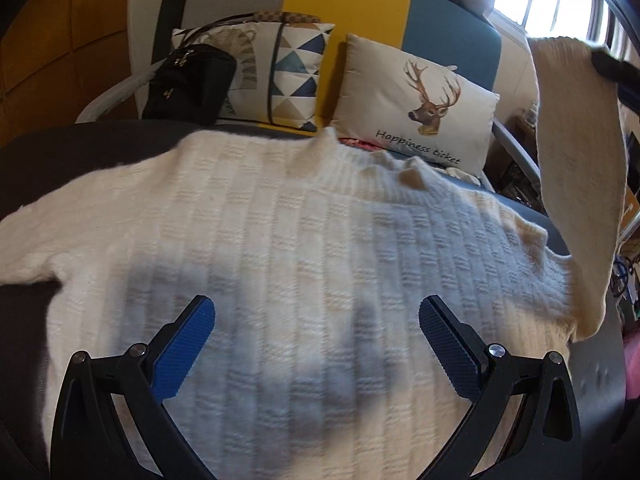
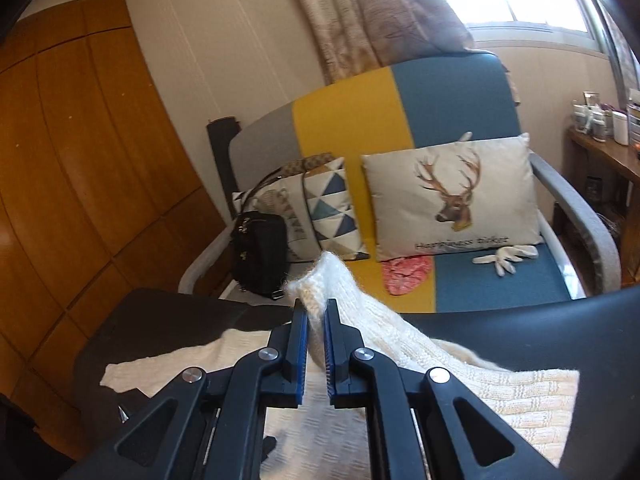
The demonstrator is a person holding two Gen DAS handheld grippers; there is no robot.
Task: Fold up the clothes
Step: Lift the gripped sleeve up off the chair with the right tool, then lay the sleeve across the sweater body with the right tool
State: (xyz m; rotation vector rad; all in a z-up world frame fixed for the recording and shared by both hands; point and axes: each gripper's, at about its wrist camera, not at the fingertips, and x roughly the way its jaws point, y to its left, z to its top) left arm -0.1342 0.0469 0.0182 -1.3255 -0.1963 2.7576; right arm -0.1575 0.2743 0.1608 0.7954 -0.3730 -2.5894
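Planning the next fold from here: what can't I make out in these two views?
- Left wrist view: the cream knit sweater's hem is cut off by the bottom edge and hidden behind the open left gripper.
- Left wrist view: the right gripper is cropped at the frame edge.
- Right wrist view: the right gripper hides the sweater's sleeve cuff.

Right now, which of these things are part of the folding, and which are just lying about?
Part of the job:
- white sweater, spread on the dark table
- its sleeve, pinched in the right claw
- left claw, open above the sweater

Lying about:
- deer cushion
- triangle cushion
- black bag
- white gloves
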